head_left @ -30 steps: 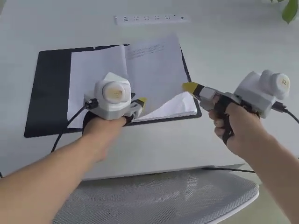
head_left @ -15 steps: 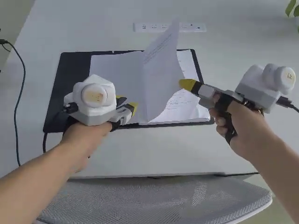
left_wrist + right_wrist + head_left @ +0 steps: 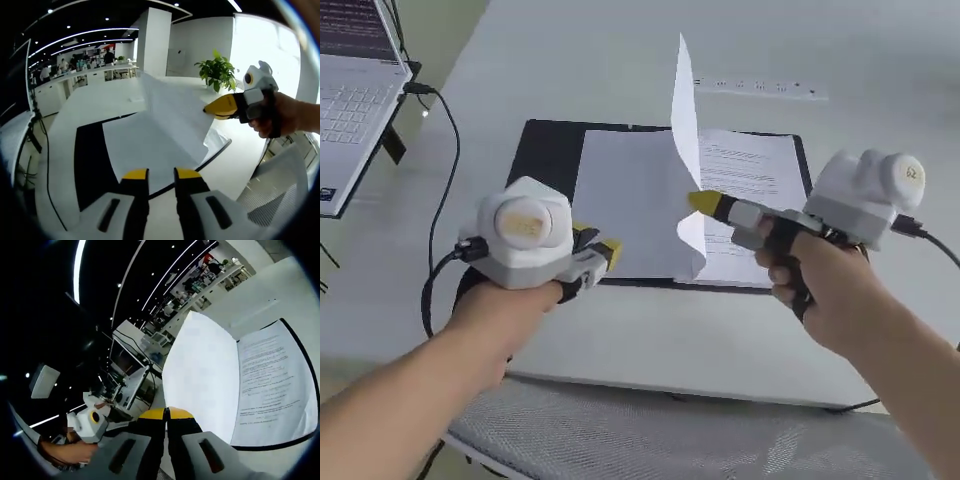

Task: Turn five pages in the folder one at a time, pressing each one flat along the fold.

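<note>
Your right gripper (image 3: 705,204) has its yellow jaws pressed together on the near free edge of the white paper page (image 3: 685,120), low down, where the sheet curls; that page stands almost upright over the middle of the flat black open folder (image 3: 545,150), which lies on the white table (image 3: 620,330). The fold runs straight away from you, from the folder's near edge to its far edge, and the page is hinged on it; to finish the turn it has to fall leftward onto the white left-hand sheet (image 3: 625,200). Your left gripper (image 3: 605,252) waits on that side, just above the folder's near edge; its jaws stand a little apart with nothing in them. It is the nearer one to the fold, so I judge it the natural one for pressing. Printed text shows on the right-hand sheet (image 3: 755,190). A silver laptop (image 3: 350,60) with its black cable (image 3: 445,110) sits well off to the left, and a white power strip (image 3: 760,88) lies beyond the folder; none of them blocks the landing place.
</note>
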`<state>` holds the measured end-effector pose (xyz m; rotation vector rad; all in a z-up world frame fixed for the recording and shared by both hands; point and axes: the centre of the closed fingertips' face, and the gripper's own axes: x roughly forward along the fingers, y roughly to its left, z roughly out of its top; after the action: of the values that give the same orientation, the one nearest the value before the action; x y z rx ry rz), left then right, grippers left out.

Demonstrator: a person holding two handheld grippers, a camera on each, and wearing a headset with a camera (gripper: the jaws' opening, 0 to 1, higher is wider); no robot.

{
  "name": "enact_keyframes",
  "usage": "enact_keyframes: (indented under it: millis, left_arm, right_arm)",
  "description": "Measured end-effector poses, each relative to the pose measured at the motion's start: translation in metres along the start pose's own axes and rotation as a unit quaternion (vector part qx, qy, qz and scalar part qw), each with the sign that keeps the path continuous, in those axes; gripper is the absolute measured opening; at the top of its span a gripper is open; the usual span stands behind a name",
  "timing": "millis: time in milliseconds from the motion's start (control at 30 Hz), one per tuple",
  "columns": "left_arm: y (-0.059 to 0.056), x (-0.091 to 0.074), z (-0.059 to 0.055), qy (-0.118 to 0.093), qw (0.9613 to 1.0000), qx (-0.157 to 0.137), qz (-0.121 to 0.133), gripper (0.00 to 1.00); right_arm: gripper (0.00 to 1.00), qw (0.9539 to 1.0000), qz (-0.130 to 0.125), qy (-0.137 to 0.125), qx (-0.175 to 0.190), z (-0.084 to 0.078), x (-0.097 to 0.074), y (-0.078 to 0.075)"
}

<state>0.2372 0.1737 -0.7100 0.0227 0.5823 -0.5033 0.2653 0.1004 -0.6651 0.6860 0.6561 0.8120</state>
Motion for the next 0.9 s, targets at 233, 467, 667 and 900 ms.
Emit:
enact_keyframes:
  millis: [233, 467, 667, 900]
  left_arm:
    - [0.026, -0.022, -0.009, 0.000, 0.9998, -0.014, 0.017, 0.18]
    - [0.049, -0.039, -0.019, -0.002, 0.9989, -0.032, 0.034, 0.17]
    - [0.066, -0.051, -0.028, 0.000, 0.9978, -0.046, 0.048, 0.16]
    - [0.078, -0.058, -0.036, 0.001, 0.9966, -0.056, 0.060, 0.16]
  right_arm:
    - [0.00, 0.9990, 0.004, 0.044, -0.007, -0.027, 0.041, 0.008]
    - [0.00, 0.9952, -0.009, 0.097, -0.009, -0.059, 0.078, 0.001]
    - [0.00, 0.9896, -0.022, 0.141, -0.016, -0.086, 0.100, -0.010]
    - [0.00, 0.9842, -0.035, 0.173, -0.013, -0.101, 0.121, -0.034]
